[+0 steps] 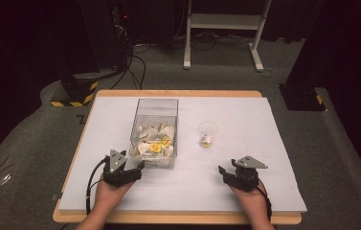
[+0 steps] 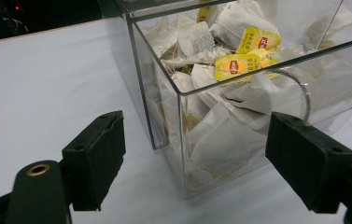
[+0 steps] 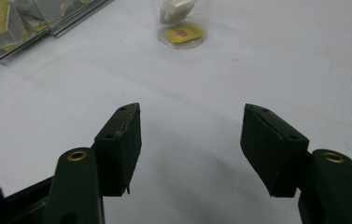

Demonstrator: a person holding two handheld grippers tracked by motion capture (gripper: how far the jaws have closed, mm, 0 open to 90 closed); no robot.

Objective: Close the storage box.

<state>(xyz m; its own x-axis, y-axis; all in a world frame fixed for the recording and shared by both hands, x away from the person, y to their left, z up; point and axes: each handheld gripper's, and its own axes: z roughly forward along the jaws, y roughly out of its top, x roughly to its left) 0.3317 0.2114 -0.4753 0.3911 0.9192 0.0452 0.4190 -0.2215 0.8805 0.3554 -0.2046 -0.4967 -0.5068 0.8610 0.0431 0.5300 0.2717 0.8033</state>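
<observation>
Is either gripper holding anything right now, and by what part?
Nothing is held: the left gripper and right gripper both stand open over the white table.

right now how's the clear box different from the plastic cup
The clear box is rectangular and tall-walled, while the plastic cup is round and much smaller. The box is heaped with many tea bags, whereas the cup holds just one tea bag with its yellow tag at the bottom. The box stands close in front of the left gripper; the cup stands farther off from the right gripper. Both are transparent, open-topped and upright on the white table.
</observation>
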